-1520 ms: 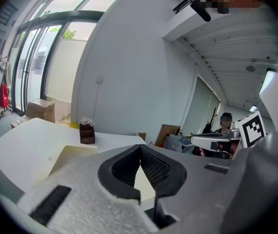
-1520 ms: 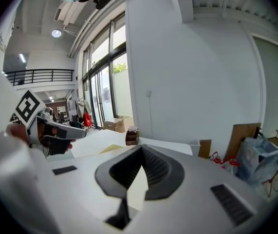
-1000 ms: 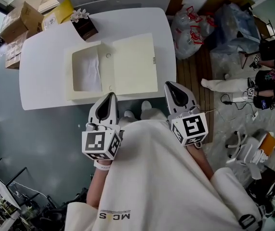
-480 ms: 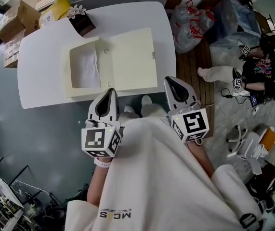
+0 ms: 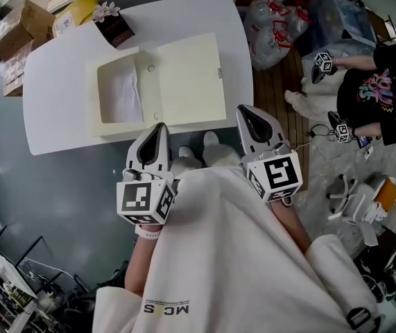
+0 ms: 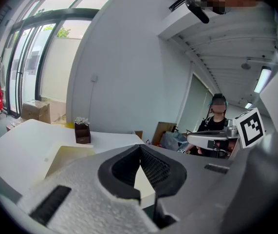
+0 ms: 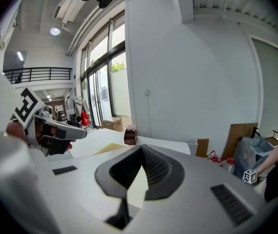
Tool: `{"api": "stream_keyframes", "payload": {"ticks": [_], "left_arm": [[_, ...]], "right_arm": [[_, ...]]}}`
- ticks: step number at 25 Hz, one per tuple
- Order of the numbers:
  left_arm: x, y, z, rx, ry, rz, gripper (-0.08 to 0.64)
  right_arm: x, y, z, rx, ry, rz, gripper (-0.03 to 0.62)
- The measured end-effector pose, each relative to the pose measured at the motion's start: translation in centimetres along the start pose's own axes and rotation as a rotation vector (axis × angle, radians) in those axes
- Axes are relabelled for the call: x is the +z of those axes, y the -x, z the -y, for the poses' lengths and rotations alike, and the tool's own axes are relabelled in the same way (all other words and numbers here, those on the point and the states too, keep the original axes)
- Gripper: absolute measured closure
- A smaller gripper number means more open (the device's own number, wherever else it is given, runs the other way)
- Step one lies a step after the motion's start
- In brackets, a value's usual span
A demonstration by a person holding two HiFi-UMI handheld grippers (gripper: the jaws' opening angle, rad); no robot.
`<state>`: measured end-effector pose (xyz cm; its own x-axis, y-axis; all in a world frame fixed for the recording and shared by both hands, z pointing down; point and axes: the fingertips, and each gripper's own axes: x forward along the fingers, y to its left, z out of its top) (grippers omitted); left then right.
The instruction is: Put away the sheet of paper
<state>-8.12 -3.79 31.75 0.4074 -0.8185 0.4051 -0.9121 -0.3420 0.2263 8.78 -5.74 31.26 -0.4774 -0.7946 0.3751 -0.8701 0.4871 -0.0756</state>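
An open cream box [image 5: 106,125] lies on the white table [image 5: 59,109], with its lid [image 5: 187,82] folded flat to the right. A white sheet of paper [image 5: 125,97] rests inside the box's left half. My left gripper [image 5: 159,127] hovers shut and empty just off the table's near edge, below the box. My right gripper [image 5: 245,110] hangs shut and empty off the table's near right corner. In the left gripper view the left gripper [image 6: 139,146] points over the lid [image 6: 65,155]. The right gripper [image 7: 141,148] shows the same closed tips in its own view.
A brown holder with white flowers [image 5: 114,26] stands at the table's far left corner. Cardboard boxes [image 5: 17,37] sit beyond the table on the left. Plastic bags [image 5: 274,30] lie on the floor at the right, where another person [image 5: 374,92] holds marker-cube grippers.
The table and box have slid slightly up and left in the head view. Both grippers stay shut in the same place. The person at the right has raised a marker cube.
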Motion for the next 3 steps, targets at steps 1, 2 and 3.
{"api": "stream_keyframes", "payload": {"ticks": [1, 2, 3], "left_arm": [[-0.05, 0.0, 0.03, -0.001, 0.0, 0.0, 0.534], [-0.1, 0.01, 0.05, -0.002, 0.0, 0.0, 0.534], [-0.16, 0.03, 0.08, -0.003, 0.0, 0.0, 0.534]], "right_arm": [[-0.05, 0.0, 0.0, 0.0, 0.0, 0.0, 0.578], [-0.1, 0.0, -0.01, -0.001, 0.0, 0.0, 0.578], [-0.16, 0.0, -0.02, -0.002, 0.001, -0.001, 0.577]]}}
